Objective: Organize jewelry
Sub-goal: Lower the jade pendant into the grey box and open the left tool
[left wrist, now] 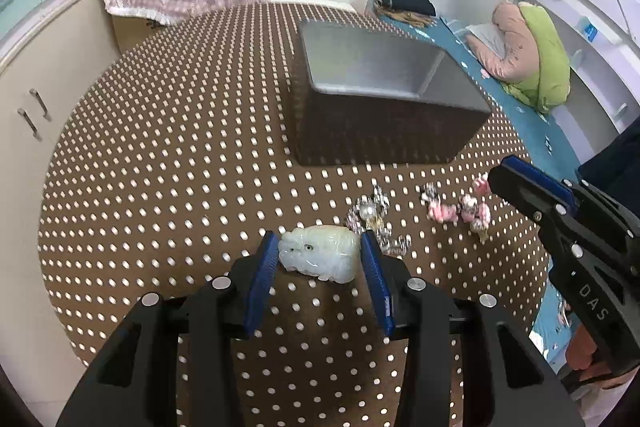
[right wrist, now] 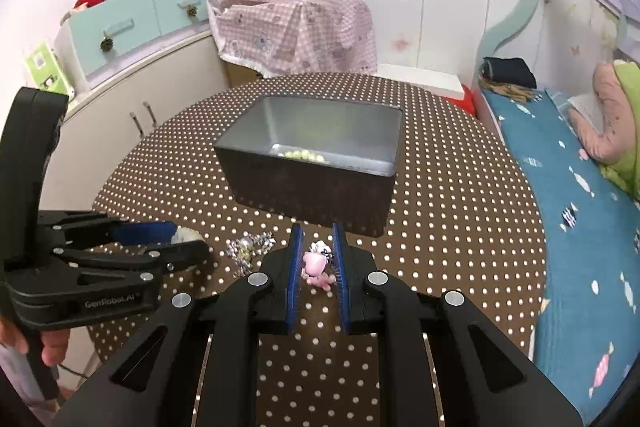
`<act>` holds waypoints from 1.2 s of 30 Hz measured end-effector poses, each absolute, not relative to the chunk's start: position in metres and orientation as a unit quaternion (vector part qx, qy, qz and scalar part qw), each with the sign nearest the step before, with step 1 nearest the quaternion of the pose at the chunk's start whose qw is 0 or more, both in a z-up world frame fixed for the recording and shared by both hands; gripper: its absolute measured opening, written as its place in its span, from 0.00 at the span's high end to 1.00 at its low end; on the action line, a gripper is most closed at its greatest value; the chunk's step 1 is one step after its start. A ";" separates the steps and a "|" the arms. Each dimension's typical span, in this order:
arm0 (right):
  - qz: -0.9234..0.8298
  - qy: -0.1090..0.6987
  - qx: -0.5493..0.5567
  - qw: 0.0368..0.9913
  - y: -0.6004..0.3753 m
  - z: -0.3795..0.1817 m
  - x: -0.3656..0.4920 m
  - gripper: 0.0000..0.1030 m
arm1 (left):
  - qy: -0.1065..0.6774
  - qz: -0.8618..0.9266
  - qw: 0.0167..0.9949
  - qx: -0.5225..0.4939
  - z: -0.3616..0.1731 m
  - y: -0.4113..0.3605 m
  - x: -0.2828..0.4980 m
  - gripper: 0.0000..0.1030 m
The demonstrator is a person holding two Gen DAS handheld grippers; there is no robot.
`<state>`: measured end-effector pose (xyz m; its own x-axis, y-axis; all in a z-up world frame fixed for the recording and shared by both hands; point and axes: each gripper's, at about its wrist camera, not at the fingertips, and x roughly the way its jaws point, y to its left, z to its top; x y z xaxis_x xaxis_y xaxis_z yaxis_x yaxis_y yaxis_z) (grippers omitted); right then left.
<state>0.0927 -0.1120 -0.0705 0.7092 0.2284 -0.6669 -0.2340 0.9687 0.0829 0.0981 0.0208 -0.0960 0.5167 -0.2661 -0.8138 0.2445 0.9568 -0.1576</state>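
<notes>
Left gripper (left wrist: 320,251) clamped by its 2 blue pads on a pale green carved jade pendant (left wrist: 318,253), low over the round brown table with white dots (left wrist: 180,155). Right gripper (right wrist: 317,259) pinched on a pink beaded bracelet (right wrist: 314,267). Silvery rhinestone jewelry with a pearl (left wrist: 370,217) lying between both. Behind, a dark rectangular box with grey lining (right wrist: 312,167) holding a yellow-green bead string (right wrist: 302,155).

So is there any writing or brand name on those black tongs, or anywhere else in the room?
"DAS" on the black body of the right tongs, seen from the left camera.
"GenRoboLAI" or similar, partly blurred, on the black body of the left tongs, seen from the right camera.
Green-and-white card on the cabinet: print too small to read.
</notes>
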 end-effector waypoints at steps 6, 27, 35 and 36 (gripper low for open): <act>0.127 0.356 -0.001 0.926 -0.105 -0.062 0.102 0.85 | 0.456 -0.142 0.879 -0.017 -0.080 0.026 0.107 0.60; 0.107 0.321 0.007 0.941 -0.102 -0.023 0.145 0.85 | 0.379 -0.175 0.909 -0.006 -0.009 -0.001 0.149 0.60; 0.097 0.329 0.012 0.939 -0.103 -0.030 0.167 0.85 | 0.389 -0.179 0.904 -0.012 -0.017 -0.008 0.171 0.60; 0.097 0.329 0.012 0.939 -0.103 -0.031 0.169 0.84 | 0.390 -0.179 0.903 -0.013 -0.018 -0.007 0.173 0.60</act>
